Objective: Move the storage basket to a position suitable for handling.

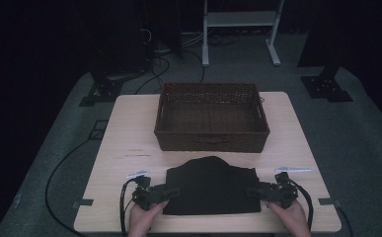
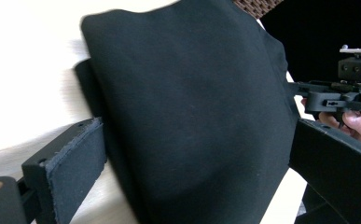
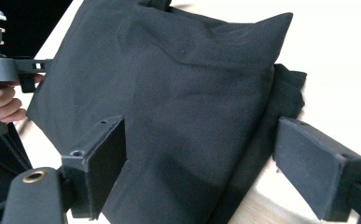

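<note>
Left gripper (image 1: 171, 190): jaws spread wide, one on each side of the left edge of the black cloth (image 1: 210, 185), with nothing clamped. The left gripper view shows the gap plainly: the near jaw pad lies against the cloth's folded edge, and the other jaw stands off past its far side. The high view shows the gripper only as a dark shape at the cloth's left edge, held in the person's left hand (image 1: 142, 216).

Right gripper (image 1: 255, 191): jaws likewise wide apart, straddling the right edge of the cloth without gripping it. The right gripper view shows layered folds at that edge, a detail too dark to read in the high view. The right hand (image 1: 291, 215) holds this gripper.

Each gripper view also shows the opposite gripper across the cloth.

The cloth lies folded flat on the table (image 1: 129, 133), between the two grippers and just in front of the wicker basket (image 1: 211, 139). Small white labels (image 1: 138, 173) lie on the table near each gripper, beside the cloth.
</note>
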The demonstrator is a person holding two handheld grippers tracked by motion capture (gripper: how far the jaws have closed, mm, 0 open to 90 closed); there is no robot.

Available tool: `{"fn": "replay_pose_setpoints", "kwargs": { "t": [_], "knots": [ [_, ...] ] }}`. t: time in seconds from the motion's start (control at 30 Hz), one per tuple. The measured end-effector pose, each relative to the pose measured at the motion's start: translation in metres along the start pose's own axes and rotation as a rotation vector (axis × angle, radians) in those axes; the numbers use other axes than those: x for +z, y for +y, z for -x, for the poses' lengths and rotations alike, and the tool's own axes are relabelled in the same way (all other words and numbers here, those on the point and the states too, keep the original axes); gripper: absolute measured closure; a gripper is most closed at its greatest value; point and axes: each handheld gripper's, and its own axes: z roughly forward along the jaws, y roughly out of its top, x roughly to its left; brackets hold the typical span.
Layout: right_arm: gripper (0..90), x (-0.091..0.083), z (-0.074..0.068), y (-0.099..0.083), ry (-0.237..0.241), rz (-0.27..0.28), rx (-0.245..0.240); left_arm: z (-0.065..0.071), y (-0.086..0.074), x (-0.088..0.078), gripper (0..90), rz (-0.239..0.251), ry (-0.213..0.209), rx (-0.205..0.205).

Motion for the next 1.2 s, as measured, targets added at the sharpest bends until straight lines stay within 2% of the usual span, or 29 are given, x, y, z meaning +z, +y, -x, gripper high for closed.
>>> {"fn": "replay_pose_setpoints", "kwargs": {
  "t": [0.27, 0.47, 0.67, 0.77, 0.93, 1.1, 1.2],
  "knots": [
    [16.7, 0.002, -0.002, -0.001, 0.012, 0.008, 0.024, 0.004, -0.001, 0.006, 2.9, -0.009, -0.006, 0.008],
    [17.3, 0.005, -0.006, -0.002, 0.022, 0.004, 0.038, 0.011, -0.001, 0.015, 3.1, -0.025, -0.032, 0.004],
    [25.5, 0.010, -0.006, -0.003, 0.068, 0.010, 0.064, 0.013, 0.000, 0.024, 6.7, -0.028, -0.064, -0.023],
    [33.3, 0.012, -0.004, -0.005, 0.097, 0.018, 0.088, 0.017, 0.000, 0.031, 7.5, -0.038, -0.084, -0.029],
    [44.3, 0.014, -0.003, -0.007, 0.092, 0.023, 0.085, 0.019, 0.000, 0.036, 15.8, -0.043, -0.071, -0.017],
    [52.6, 0.018, -0.005, -0.008, 0.091, 0.018, 0.082, 0.015, 0.000, 0.037, 30.3, -0.053, -0.092, -0.027],
    [57.3, 0.020, -0.006, -0.008, 0.093, 0.006, 0.067, 0.015, -0.002, 0.040, 37.3, -0.079, -0.110, -0.019]
  ]
}}
